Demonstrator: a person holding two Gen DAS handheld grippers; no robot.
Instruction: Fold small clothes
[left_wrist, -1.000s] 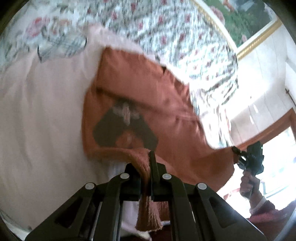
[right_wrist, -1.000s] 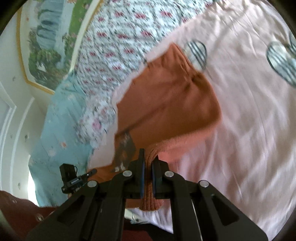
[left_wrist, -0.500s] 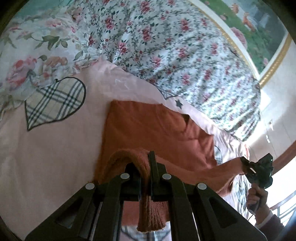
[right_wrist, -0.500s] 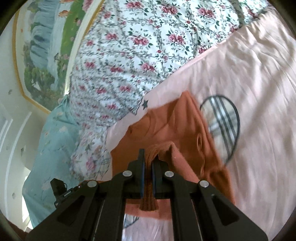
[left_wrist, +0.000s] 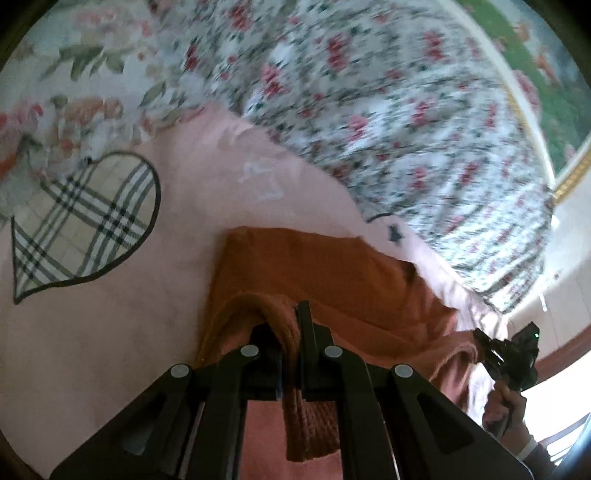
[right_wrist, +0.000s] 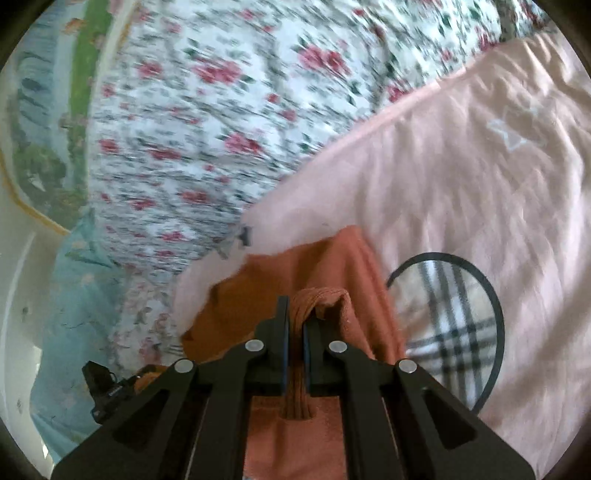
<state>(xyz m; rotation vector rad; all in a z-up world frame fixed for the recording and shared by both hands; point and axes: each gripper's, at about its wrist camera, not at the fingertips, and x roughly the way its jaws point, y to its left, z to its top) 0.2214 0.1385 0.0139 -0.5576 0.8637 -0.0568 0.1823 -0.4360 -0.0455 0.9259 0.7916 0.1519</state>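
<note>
A small rust-orange knit top (left_wrist: 332, 273) lies on the pink bed sheet (left_wrist: 92, 350), folded over on itself. My left gripper (left_wrist: 293, 325) is shut on its ribbed hem, which hangs through the jaws. My right gripper (right_wrist: 293, 317) is shut on the other end of the same hem; the top (right_wrist: 332, 266) spreads ahead of it. The right gripper also shows far right in the left wrist view (left_wrist: 509, 350), and the left gripper at lower left in the right wrist view (right_wrist: 103, 387). Both hold the hem low over the garment's far part.
A floral quilt (left_wrist: 388, 110) is bunched along the far side of the sheet. Plaid heart patches sit on the sheet, one left of the top (left_wrist: 85, 221), one right of it (right_wrist: 454, 332). A framed painting (left_wrist: 546, 74) hangs on the wall behind.
Both grippers have carried the hem forward and down over the top, folding it in half; the printed front is now hidden. The views are blurred from motion.
</note>
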